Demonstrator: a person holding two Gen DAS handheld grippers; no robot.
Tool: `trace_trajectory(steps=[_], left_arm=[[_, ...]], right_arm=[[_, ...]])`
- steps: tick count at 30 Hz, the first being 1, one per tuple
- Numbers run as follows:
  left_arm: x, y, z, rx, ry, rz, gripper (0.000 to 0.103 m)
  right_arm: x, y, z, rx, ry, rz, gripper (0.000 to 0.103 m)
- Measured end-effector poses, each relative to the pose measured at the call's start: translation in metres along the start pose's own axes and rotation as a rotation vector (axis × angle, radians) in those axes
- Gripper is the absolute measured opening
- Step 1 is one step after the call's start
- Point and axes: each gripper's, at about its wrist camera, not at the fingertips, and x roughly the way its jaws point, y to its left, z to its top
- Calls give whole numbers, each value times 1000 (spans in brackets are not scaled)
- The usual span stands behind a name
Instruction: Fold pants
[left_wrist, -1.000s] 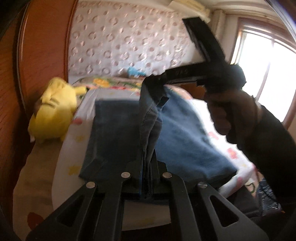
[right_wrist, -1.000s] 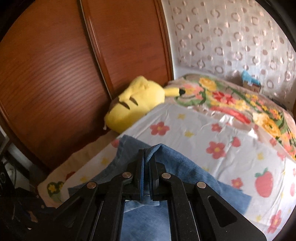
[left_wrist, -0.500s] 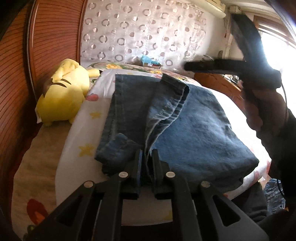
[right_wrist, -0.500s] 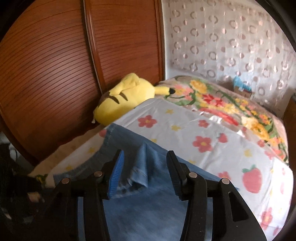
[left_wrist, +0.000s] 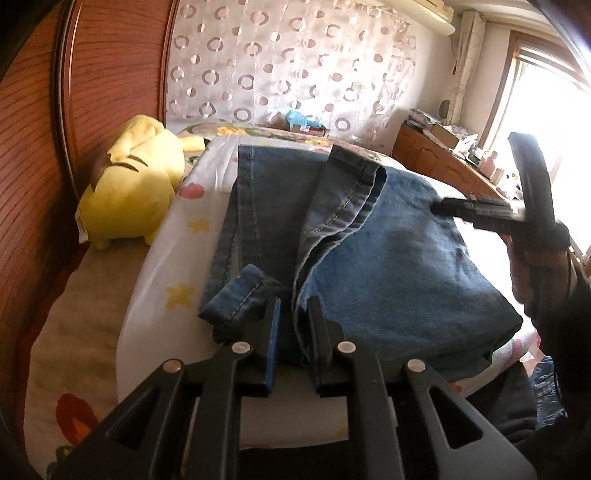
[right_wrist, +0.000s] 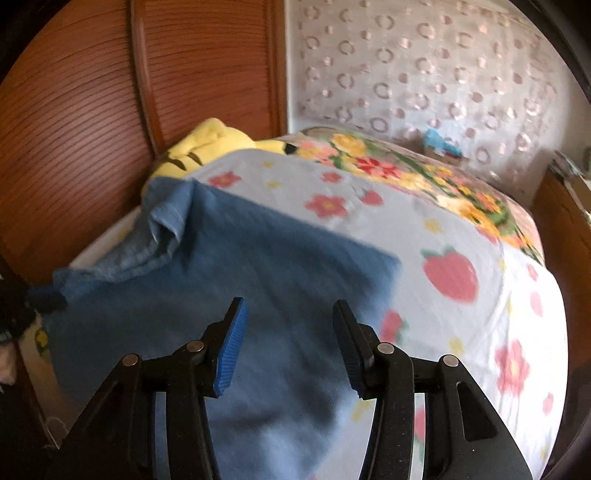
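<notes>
**Currently: jeans folded on bed, both claws letting go**

Jeans (left_wrist: 369, 258) lie folded on the bed (left_wrist: 147, 295), on the flower-and-star print sheet, near the bed's front edge. One leg is laid back over the rest, its hem (left_wrist: 354, 158) at the far end and the seam running down toward the camera. A small cuff piece (left_wrist: 236, 295) is curled up at the near left corner.

Left claw (left_wrist: 293, 325): jaws opening, only a narrow gap so far. The edge of the folded leg sits in that gap; the pads don't look pressed on it, though it's close.

Right claw (right_wrist: 288, 339): jaws well apart, nothing between them. It hangs over the denim (right_wrist: 221, 277); this view is motion-blurred. In the left view the same claw (left_wrist: 443, 208) shows at the right side of the jeans, held by a hand (left_wrist: 535, 273) in a dark sleeve.

Yellow plush (left_wrist: 133, 184) lies on the bed left of the jeans, against the wooden wardrobe doors (left_wrist: 110, 74). Circle-pattern curtain (left_wrist: 288, 70) behind the bed, wooden dresser (left_wrist: 443, 162) by the window on the right.
</notes>
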Motion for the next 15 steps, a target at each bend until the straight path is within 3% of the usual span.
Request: trace_trajectory(steps=[9, 15], left_arm=[[-16, -25, 17, 54, -76, 4, 13], [1, -45, 28, 110, -66, -18, 13]], right_arm=[[0, -13, -39, 83, 38, -35, 54], [-6, -6, -52, 104, 24, -98, 68]])
